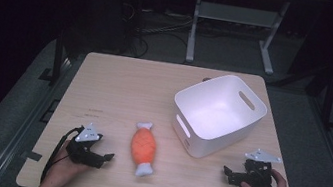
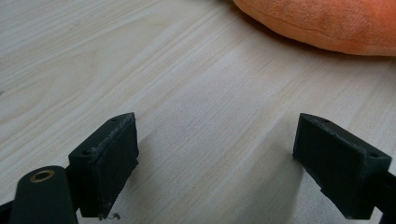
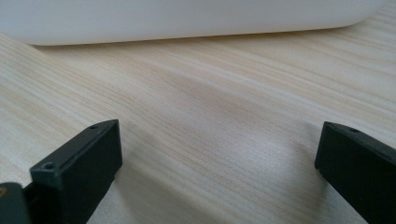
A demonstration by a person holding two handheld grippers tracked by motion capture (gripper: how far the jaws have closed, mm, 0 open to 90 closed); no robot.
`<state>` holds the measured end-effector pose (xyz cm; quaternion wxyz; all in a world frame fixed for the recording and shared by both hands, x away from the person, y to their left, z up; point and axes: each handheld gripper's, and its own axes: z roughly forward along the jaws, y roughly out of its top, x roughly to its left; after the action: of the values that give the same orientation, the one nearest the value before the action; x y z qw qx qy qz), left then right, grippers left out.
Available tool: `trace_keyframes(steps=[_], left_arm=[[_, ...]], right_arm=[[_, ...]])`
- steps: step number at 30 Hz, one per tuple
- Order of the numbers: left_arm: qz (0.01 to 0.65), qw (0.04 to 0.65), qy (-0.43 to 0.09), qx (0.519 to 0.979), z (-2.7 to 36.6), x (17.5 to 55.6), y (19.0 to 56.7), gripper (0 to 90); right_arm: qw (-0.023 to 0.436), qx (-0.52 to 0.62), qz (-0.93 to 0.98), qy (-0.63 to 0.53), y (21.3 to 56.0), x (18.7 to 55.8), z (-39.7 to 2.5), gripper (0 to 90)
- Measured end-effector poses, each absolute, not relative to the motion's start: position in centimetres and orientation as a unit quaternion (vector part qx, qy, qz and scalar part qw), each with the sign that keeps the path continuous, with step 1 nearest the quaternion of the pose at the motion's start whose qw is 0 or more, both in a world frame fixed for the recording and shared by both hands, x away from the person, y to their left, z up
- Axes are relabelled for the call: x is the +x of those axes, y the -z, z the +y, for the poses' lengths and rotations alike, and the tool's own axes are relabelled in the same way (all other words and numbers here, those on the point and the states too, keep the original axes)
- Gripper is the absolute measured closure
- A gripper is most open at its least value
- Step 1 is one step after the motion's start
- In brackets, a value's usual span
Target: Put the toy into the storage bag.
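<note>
Wooden table [image 1: 120,86] holds unlabelled orange plush toy [image 1: 144,146], white bin [image 1: 218,114]

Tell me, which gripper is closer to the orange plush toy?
Left. The left gripper sits just beside the orange plush toy; the right gripper is farther off, near the white bin.

the high view looks forward and down from above the near edge of the table [image 1: 121,81], far enough back to take in the whole top. the left gripper view sits very low and close to the wood, facing the orange plush toy [image 2: 327,23] just ahead; the high view shares that toy [image 1: 144,146]. the right gripper view is just as low, facing what is probably the wall of the white bin [image 3: 187,18], shared too [image 1: 219,113].
</note>
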<state>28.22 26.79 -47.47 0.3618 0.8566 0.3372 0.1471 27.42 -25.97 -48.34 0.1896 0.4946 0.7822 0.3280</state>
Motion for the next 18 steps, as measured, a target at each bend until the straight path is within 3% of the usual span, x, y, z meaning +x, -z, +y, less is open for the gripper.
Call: trace_keyframes(steps=[5,10,18], left_arm=[[0.339,0.362,-0.148,0.855,26.8,28.2,47.4,15.1],[0.343,0.352,-0.149,0.858,26.9,28.3,46.9,24.3],[0.341,0.358,-0.124,0.86,26.7,28.7,45.5,51.0]], right_arm=[[0.189,0.495,0.782,-0.328,48.3,27.4,-26.0,0.2],[0.19,0.494,0.782,-0.328,48.3,27.4,-26.0,0.1],[0.189,0.495,0.782,-0.328,48.3,27.4,-26.0,0.2]])
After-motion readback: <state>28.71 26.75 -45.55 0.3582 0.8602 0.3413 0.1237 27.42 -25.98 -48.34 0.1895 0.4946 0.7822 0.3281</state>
